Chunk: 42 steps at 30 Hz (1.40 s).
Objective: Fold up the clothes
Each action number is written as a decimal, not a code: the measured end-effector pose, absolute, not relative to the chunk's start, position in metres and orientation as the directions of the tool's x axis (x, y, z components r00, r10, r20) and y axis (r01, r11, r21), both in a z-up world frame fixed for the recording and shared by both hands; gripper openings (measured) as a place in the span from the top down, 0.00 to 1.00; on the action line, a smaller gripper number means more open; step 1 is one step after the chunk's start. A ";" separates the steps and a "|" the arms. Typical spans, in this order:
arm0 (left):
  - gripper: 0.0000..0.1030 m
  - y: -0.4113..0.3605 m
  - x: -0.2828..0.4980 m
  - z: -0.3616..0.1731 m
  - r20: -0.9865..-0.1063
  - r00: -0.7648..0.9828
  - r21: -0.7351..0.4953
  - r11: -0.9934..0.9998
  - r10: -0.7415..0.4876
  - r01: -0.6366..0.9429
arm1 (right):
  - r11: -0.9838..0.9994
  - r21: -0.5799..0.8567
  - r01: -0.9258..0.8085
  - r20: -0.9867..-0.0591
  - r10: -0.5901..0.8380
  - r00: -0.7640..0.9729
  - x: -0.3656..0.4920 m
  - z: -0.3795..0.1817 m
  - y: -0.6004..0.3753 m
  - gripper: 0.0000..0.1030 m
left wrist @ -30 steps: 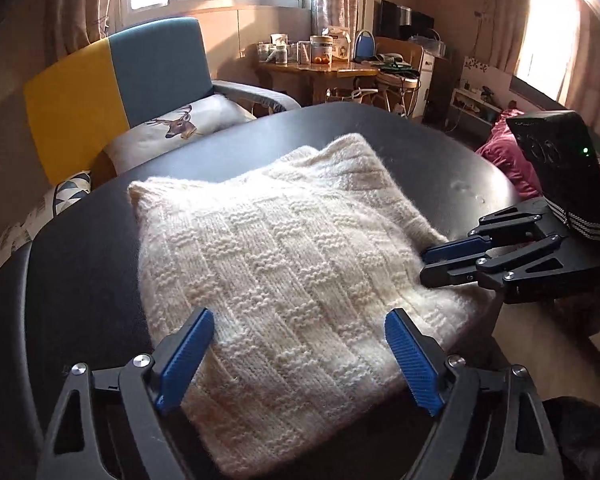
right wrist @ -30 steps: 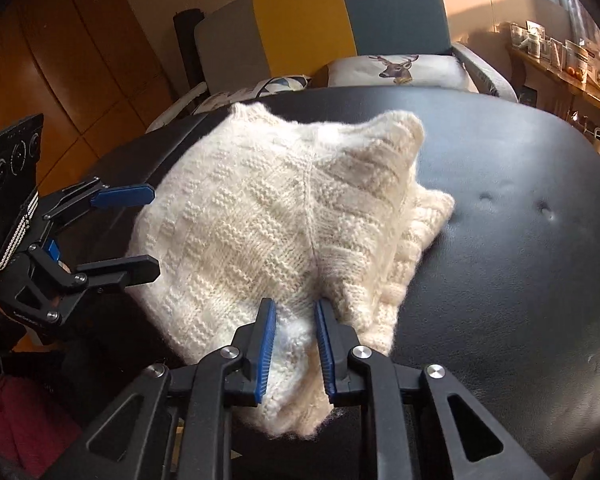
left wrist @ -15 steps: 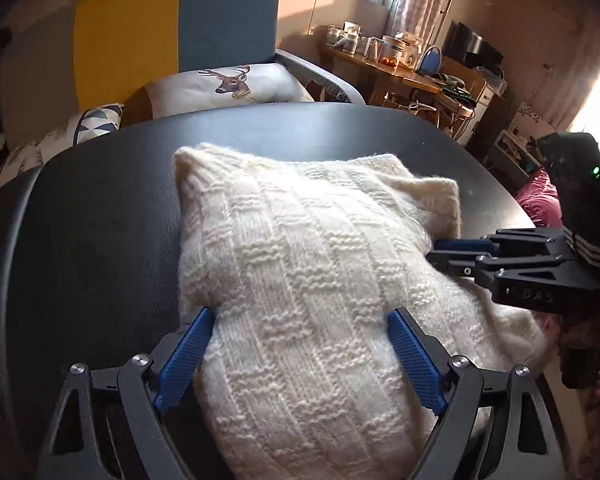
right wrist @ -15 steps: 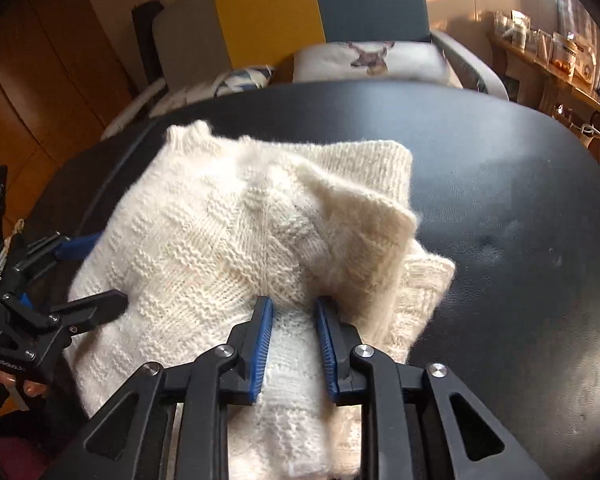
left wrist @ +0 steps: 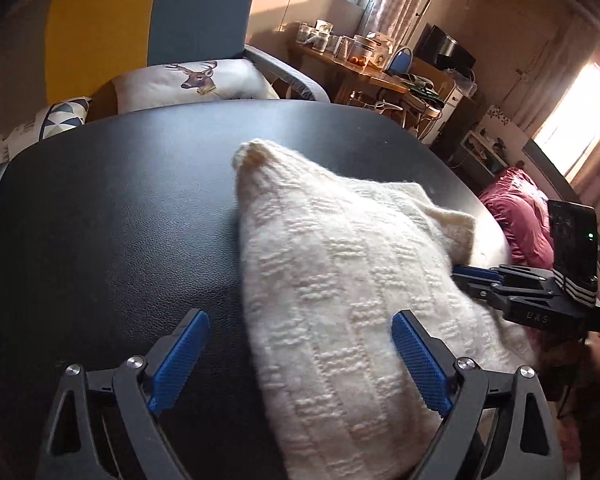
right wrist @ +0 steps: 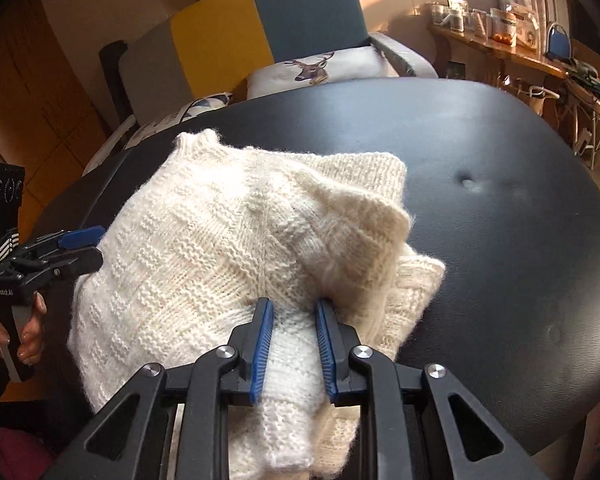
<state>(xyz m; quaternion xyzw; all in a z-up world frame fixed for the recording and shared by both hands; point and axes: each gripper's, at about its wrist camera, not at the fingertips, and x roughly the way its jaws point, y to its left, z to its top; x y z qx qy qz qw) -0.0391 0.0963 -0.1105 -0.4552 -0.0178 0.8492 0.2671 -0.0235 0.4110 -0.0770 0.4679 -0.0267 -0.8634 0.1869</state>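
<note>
A cream knitted sweater (left wrist: 340, 280) lies folded on the black padded table (left wrist: 120, 220). My left gripper (left wrist: 300, 328) is open at the sweater's near edge; the knit fills the right half of the gap, close to the right pad (left wrist: 416, 364). In the right wrist view the sweater (right wrist: 204, 248) is bunched into a thick pile. My right gripper (right wrist: 293, 308) is shut on a fold at its near side. From the left wrist view the right gripper (left wrist: 472, 276) meets the sweater's right edge. The left gripper (right wrist: 80, 246) is at the pile's left side.
A yellow and blue armchair (left wrist: 152, 32) with a deer cushion (left wrist: 192, 84) stands behind the table. A wooden side table with jars (left wrist: 356, 60) is at the back right. Pink cloth (left wrist: 520, 220) lies beyond the right edge. A hand (right wrist: 28, 332) holds the left gripper's handle.
The left gripper has swung left, so the sweater now lies to the right of its view. The right gripper stays shut on the fold, and the pile is more bunched.
</note>
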 end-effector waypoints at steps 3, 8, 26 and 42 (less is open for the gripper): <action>0.09 0.101 -0.036 -0.105 -0.767 -0.491 -0.187 -0.876 0.413 -0.443 | -0.963 0.057 0.265 -0.797 -0.204 -0.569 -0.013 -0.065 0.405 0.78; 0.09 0.109 -0.034 -0.100 -0.775 -0.524 -0.112 -0.893 0.352 -0.436 | -0.981 -0.007 0.195 -0.776 -0.118 -0.620 0.000 -0.051 0.407 0.78; 0.07 0.108 -0.093 -0.126 -0.768 -0.224 -0.473 -0.767 0.600 -0.432 | -0.735 0.677 -0.009 -0.669 -0.611 -0.423 -0.006 -0.100 0.504 0.26; 0.00 0.126 -0.097 -0.140 -0.766 -0.160 -0.499 -0.733 0.622 -0.462 | -0.673 0.737 -0.064 -0.631 -0.650 -0.424 -0.018 -0.127 0.481 0.16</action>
